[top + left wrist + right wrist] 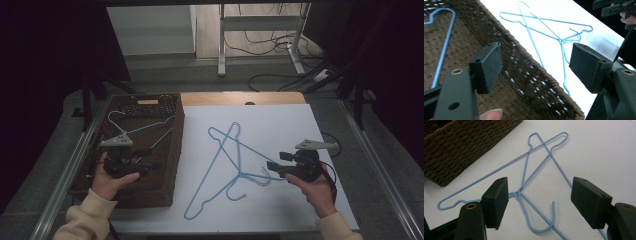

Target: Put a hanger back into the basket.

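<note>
Two blue wire hangers lie crossed on the white table top, hooks toward the near edge. A third blue hanger rests inside the brown woven basket at the left. My left gripper hovers over the basket's near part, open with nothing between its pads; its own view looks past the basket rim to the crossed hangers. My right gripper stands open just right of the hangers' necks. In its view the hangers' twisted necks and one hook lie on the table between the pads, untouched.
A wooden strip borders the table's far edge. Metal rails run along both sides. Beyond the table stand a desk frame and floor cables. The right hand's gripper appears at the top right of the left gripper view.
</note>
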A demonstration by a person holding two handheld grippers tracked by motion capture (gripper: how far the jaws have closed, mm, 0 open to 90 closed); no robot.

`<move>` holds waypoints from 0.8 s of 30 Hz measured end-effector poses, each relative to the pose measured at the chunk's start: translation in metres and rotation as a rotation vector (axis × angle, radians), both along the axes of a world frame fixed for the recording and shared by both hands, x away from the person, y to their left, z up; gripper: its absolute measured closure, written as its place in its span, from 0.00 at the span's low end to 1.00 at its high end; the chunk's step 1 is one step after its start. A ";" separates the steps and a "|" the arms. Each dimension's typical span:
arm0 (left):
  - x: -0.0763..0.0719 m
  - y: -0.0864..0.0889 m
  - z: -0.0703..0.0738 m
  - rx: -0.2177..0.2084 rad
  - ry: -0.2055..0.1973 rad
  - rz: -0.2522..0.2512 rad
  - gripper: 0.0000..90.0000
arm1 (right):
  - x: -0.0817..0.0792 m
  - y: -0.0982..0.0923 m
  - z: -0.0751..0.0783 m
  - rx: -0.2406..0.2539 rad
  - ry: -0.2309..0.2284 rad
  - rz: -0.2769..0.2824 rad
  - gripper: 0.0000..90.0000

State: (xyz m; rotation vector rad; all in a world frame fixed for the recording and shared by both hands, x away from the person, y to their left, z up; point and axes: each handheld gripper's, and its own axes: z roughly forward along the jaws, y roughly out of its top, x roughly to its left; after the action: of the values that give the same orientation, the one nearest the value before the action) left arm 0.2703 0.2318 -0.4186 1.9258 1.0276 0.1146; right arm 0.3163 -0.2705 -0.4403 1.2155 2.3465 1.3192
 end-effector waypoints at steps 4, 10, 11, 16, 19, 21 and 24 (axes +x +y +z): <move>-0.004 -0.011 -0.002 0.003 0.006 -0.017 0.29 | 0.000 -0.001 0.000 0.001 -0.003 -0.003 0.34; -0.012 -0.026 -0.003 0.026 0.004 -0.045 0.29 | -0.002 0.000 -0.002 -0.007 -0.005 0.003 0.34; -0.015 -0.032 -0.003 0.034 0.002 -0.053 0.29 | -0.002 0.000 -0.003 -0.007 -0.004 0.004 0.34; -0.017 -0.042 -0.001 0.041 -0.002 -0.073 0.29 | -0.002 -0.001 -0.004 -0.004 -0.002 0.008 0.34; -0.017 -0.047 -0.001 0.042 -0.001 -0.080 0.29 | -0.003 -0.003 -0.004 -0.003 -0.005 0.007 0.34; -0.016 -0.050 -0.002 0.042 0.001 -0.088 0.29 | -0.004 -0.004 -0.004 -0.004 -0.004 0.006 0.34; -0.016 -0.053 -0.003 0.045 0.004 -0.096 0.29 | -0.004 -0.005 -0.004 -0.003 -0.005 0.001 0.34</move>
State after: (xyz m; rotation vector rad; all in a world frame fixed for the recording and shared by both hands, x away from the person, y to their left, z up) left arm 0.2544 0.1793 -0.4217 2.0133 0.9406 0.0796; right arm 0.3128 -0.2758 -0.4447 1.2091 2.3449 1.3173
